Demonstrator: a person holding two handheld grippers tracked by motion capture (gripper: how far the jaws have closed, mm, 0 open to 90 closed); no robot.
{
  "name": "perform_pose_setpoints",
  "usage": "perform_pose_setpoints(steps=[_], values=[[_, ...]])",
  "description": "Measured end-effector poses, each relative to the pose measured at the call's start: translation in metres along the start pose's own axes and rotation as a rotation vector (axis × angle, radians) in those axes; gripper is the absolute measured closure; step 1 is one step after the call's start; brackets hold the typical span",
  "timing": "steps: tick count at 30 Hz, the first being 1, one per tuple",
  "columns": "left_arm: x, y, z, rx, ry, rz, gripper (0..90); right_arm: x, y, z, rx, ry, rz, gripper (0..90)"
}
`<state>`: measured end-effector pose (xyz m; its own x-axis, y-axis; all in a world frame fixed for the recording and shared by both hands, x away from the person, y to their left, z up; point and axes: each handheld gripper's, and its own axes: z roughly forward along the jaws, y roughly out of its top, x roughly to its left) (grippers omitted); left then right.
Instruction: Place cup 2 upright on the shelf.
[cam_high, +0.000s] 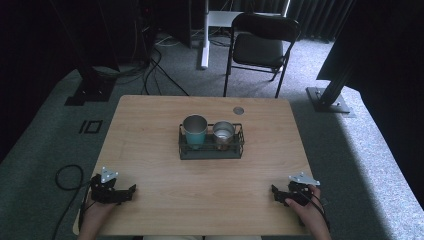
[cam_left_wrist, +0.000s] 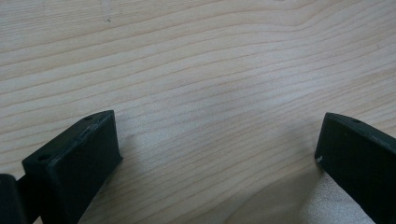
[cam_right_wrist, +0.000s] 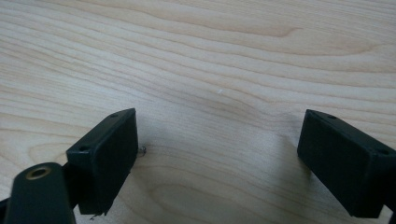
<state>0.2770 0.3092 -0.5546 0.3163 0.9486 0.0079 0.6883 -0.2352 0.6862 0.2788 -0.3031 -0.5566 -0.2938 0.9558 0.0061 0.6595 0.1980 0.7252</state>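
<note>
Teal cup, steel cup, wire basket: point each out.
teal cup (cam_high: 196, 136), high view, on its teal outer wall
steel cup (cam_high: 223, 131), high view, on its rim, right of the teal one
wire basket (cam_high: 210, 151), high view, on its front wall

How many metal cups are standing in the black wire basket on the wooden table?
2. A teal metal cup stands in the left part of the black wire basket, and a shorter silver metal cup stands beside it on the right. None seems hidden.
</note>
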Motion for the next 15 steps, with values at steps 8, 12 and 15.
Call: perform_pose_setpoints(steps=[8,12,15], values=[[0.0000,0.0000,0.0000,0.000,0.000,0.000,0.4,0.0024,0.0007,0.0009,-0.001,-0.019,0.021,12.0],[0.0000,0.0000,0.0000,0.000,0.000,0.000,0.4,0.0033,0.0011,0.0012,0.000,-0.027,0.028,12.0],[0.0000,0.0000,0.0000,0.000,0.000,0.000,0.4,0.0033,0.0011,0.0012,0.000,-0.027,0.028,12.0]])
